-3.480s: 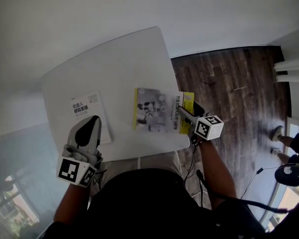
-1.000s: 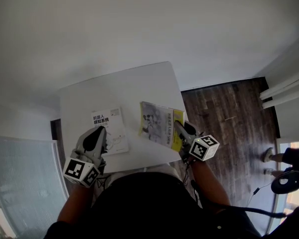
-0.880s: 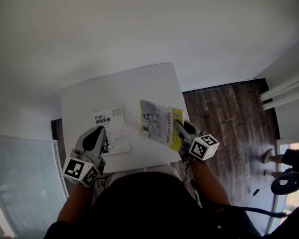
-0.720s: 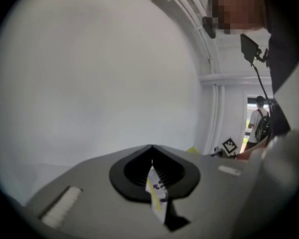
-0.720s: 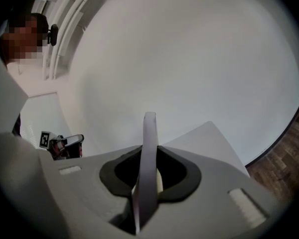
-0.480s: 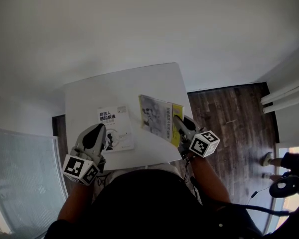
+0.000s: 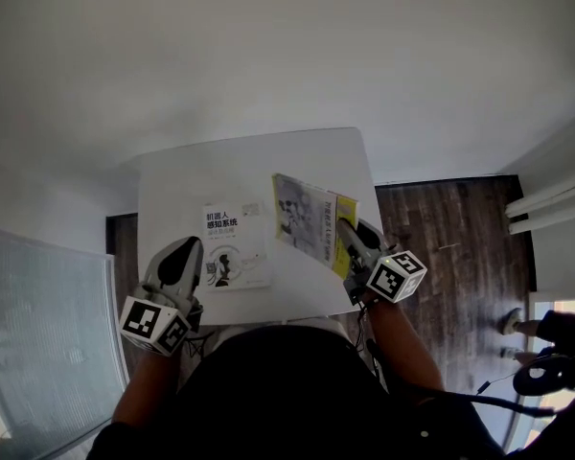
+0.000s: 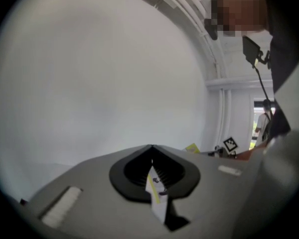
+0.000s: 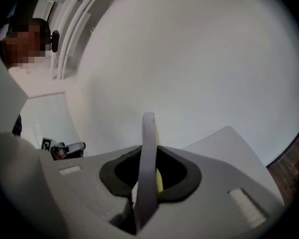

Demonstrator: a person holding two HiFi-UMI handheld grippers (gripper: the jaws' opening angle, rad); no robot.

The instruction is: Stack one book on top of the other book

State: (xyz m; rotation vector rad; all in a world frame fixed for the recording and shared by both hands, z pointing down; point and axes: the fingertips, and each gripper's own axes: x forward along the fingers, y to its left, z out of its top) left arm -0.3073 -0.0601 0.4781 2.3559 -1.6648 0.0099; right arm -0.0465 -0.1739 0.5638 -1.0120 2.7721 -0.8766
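A white book (image 7: 236, 247) with black print lies on the white table (image 7: 259, 166), at its near left. My left gripper (image 7: 184, 255) is shut on that book's near left edge; in the left gripper view the book (image 8: 155, 189) shows edge-on between the jaws of the gripper (image 8: 152, 156). A grey and yellow book (image 7: 311, 220) is tilted, lifted at its right side, its left edge almost at the white book. My right gripper (image 7: 350, 241) is shut on its yellow right edge. The right gripper view shows this book (image 9: 146, 148) standing thin between the jaws.
Dark wood floor (image 7: 441, 228) lies right of the table, and a pale wall (image 7: 268, 46) behind it. The table's near edge (image 7: 268, 319) runs just before the person's body. A glass panel (image 7: 38, 353) stands at the left. A person (image 7: 556, 329) stands at the far right.
Both grippers and their books have drifted rightward in the view. The gap between the white book and the yellow book has closed to almost nothing.
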